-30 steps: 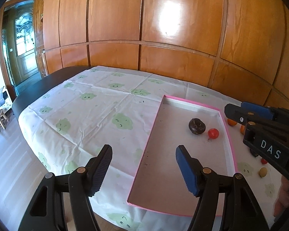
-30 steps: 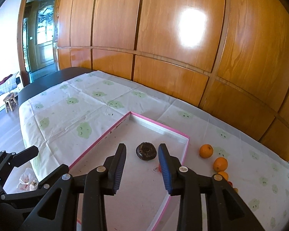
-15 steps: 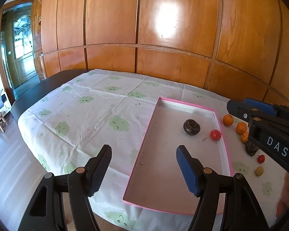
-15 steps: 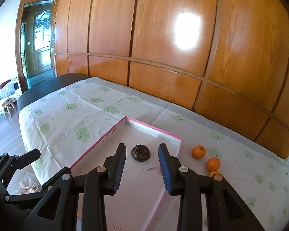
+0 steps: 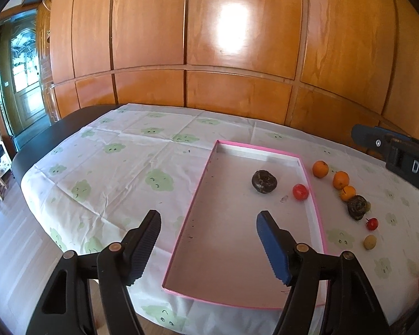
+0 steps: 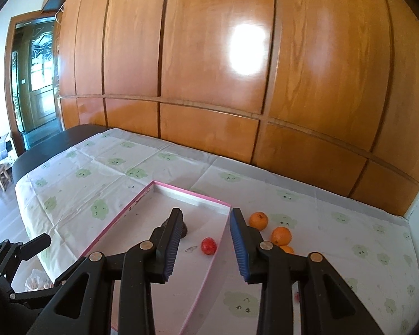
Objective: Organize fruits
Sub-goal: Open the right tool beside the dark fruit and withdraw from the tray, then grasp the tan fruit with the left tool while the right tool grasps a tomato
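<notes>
My left claw [image 5: 208, 244] gapes wide and empty over the pink tray's [image 5: 317, 217] near end. My right claw [image 6: 205, 247] is half open, empty; the red fruit [image 6: 208, 245] lies just beyond its fingers, oranges [image 6: 280, 236] further right on the bench [image 6: 335, 231].

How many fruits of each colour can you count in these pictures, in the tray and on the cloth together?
Orange fruits: 3
Dark brown fruits: 2
Red fruits: 2
Yellowish fruit: 1
Total: 8
</notes>
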Action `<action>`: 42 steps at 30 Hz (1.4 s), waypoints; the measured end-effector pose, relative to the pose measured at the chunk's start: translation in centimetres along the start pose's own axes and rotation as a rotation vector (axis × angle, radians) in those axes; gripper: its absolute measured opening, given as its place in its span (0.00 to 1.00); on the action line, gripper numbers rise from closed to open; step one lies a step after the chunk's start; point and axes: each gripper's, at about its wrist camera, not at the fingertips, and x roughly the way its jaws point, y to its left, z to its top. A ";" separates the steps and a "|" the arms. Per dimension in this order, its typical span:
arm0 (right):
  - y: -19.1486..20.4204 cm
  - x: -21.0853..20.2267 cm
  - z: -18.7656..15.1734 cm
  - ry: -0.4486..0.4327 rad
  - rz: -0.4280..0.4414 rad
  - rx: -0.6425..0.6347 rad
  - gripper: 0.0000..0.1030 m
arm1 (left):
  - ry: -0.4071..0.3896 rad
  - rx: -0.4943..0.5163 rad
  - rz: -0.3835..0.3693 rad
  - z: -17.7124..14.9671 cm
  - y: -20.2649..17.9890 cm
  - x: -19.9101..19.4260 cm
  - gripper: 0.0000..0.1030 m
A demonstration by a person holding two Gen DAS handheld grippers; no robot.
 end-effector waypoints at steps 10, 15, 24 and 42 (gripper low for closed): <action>-3.2 -0.7 -0.1 -0.018 -0.048 0.050 0.34 | 0.006 0.047 -0.018 0.0 -1.7 0.1 0.70; -4.6 -0.8 -0.2 -0.021 -0.062 0.072 0.35 | 0.016 0.071 -0.027 -0.1 -2.6 0.3 0.70; -6.4 -0.9 -0.5 -0.021 -0.080 0.092 0.35 | 0.029 0.106 -0.037 -0.2 -4.1 0.6 0.70; -10.8 -0.2 -1.4 0.030 -0.112 0.079 0.41 | 0.051 0.195 -0.094 0.2 -8.1 1.5 0.70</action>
